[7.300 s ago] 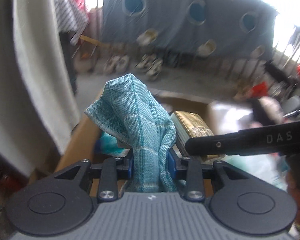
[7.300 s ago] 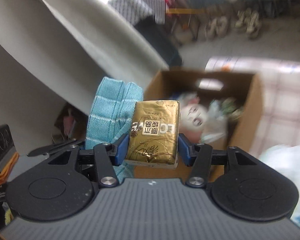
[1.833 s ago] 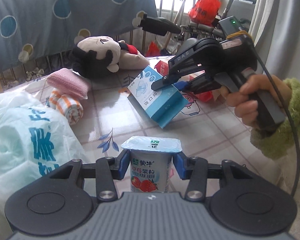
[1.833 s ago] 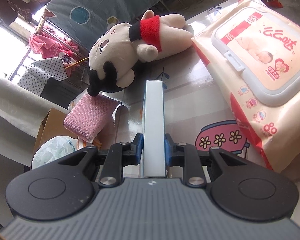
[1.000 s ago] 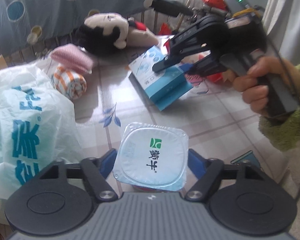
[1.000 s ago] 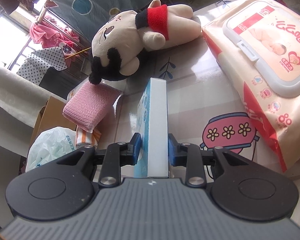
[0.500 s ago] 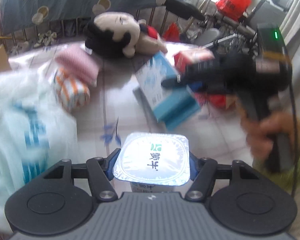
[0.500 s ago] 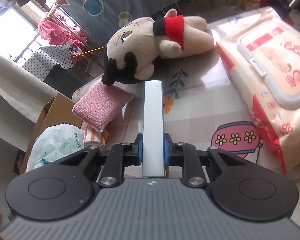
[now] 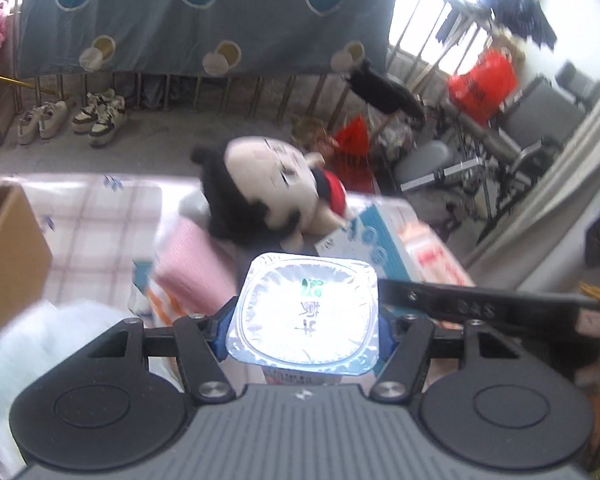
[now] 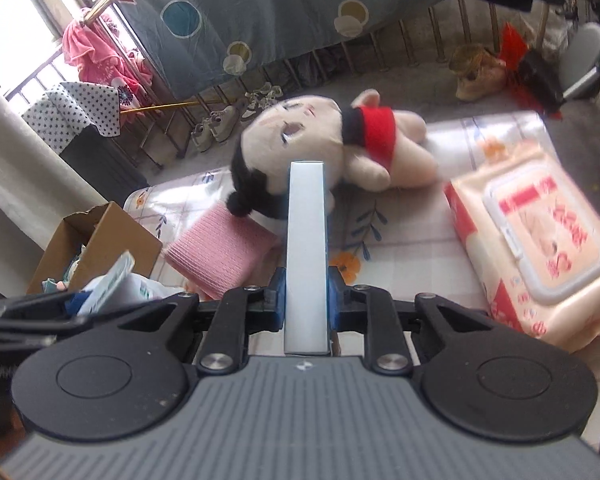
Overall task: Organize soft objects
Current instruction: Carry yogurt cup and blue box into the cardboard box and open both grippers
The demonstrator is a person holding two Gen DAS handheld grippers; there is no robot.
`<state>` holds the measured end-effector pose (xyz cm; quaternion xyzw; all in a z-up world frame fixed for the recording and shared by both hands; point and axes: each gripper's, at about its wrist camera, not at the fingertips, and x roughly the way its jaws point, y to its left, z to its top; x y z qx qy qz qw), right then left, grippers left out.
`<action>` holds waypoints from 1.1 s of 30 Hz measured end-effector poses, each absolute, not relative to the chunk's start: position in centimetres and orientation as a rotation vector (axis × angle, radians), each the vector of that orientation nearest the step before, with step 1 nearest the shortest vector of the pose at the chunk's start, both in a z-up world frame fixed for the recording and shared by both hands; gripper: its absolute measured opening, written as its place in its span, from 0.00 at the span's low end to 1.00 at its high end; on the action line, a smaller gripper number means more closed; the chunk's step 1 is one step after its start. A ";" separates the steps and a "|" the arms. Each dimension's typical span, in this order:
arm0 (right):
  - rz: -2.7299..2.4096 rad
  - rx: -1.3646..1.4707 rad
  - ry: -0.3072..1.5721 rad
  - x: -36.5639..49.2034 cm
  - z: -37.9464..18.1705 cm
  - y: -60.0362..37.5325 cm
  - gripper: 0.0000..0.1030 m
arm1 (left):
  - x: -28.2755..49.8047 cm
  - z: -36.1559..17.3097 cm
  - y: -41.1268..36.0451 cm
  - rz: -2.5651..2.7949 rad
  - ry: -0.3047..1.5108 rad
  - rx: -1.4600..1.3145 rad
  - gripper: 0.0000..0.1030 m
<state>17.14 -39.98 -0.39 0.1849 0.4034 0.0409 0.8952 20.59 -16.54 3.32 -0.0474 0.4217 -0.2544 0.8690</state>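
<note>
My left gripper (image 9: 304,330) is shut on a yogurt cup (image 9: 304,304) with a shiny foil lid, held above the table. My right gripper (image 10: 306,300) is shut on a flat blue and white box (image 10: 306,220), seen edge-on and lifted off the table. In the left wrist view the same box (image 9: 380,240) shows beyond a black finger (image 9: 480,304) of the right gripper. A plush doll (image 10: 320,140) with black hair and a red band lies at the table's far side. A pink folded cloth (image 10: 220,256) lies beside its head, with an orange striped towel (image 9: 160,304) next to it.
A pack of wet wipes (image 10: 540,248) lies on the right of the floral checked table (image 10: 400,232). An open cardboard box (image 10: 100,236) stands off the table's left end, and a white plastic bag (image 9: 52,344) is near it. Railings, shoes and a hanging blue sheet lie beyond.
Both grippers have risen with their loads: the yogurt cup and the blue box are now higher above the table. The views now take in more of the far railing and floor.
</note>
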 end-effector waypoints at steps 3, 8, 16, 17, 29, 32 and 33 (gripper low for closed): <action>0.086 0.333 0.819 17.9 2.8 -37.4 0.18 | 21.5 5.2 -14.1 -0.528 0.845 -0.129 0.63; 0.144 0.262 0.792 19.7 8.0 -30.8 0.18 | 22.5 8.1 -8.5 -0.478 0.788 -0.173 0.63; 0.367 0.237 0.796 23.0 12.7 -17.0 0.18 | 22.3 11.1 2.9 -0.297 0.737 -0.172 0.63; 0.396 0.239 0.806 23.3 12.8 -15.2 0.18 | 22.2 11.2 4.3 -0.272 0.738 -0.169 0.63; 0.573 0.263 1.016 25.7 7.3 0.3 0.18 | 21.0 7.0 14.7 -0.150 0.827 -0.172 0.63; 0.559 0.273 1.094 26.0 4.7 2.4 0.18 | 20.9 4.9 16.5 -0.145 0.868 -0.184 0.63; 0.550 0.272 1.117 26.0 4.0 2.9 0.18 | 21.0 4.3 17.0 -0.143 0.879 -0.186 0.63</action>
